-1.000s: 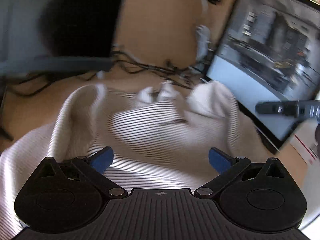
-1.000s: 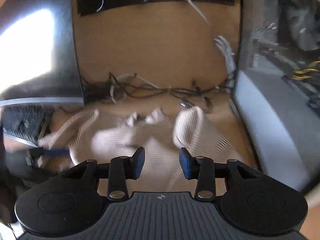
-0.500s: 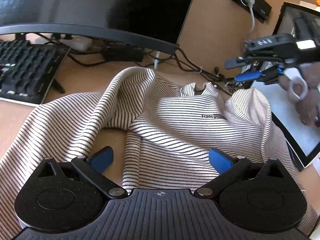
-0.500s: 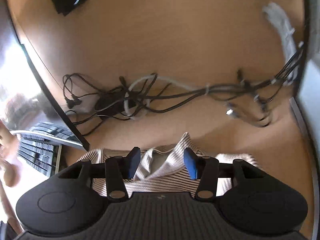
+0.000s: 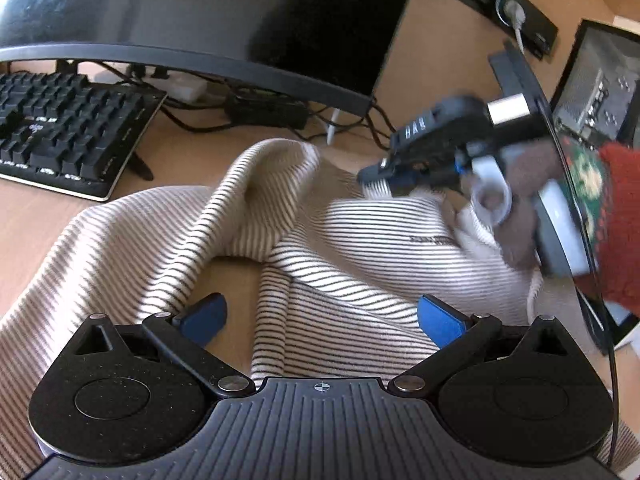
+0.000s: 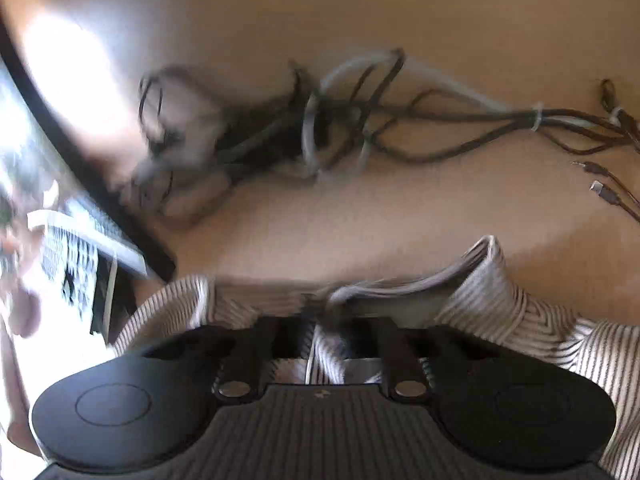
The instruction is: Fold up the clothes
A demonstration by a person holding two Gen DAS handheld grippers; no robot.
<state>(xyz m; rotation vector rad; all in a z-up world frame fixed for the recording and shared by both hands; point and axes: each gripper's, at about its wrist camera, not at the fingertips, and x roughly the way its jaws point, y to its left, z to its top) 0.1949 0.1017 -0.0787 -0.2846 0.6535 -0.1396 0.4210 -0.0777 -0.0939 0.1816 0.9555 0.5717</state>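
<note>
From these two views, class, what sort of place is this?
Probably a computer desk in a home or office: a black keyboard, a curved monitor and tangled cables, with a striped shirt on it.

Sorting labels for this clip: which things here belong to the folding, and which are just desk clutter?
Folding:
striped shirt
left claw, open over it
right claw, shut on the shirt's collar

Clutter:
keyboard
monitor
cable tangle

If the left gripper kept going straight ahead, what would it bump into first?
Most likely the striped shirt. The left gripper is open, and the cloth lies bunched right in front of its fingers, well before the monitor behind. Depth is hard to judge in this fisheye view.
</note>
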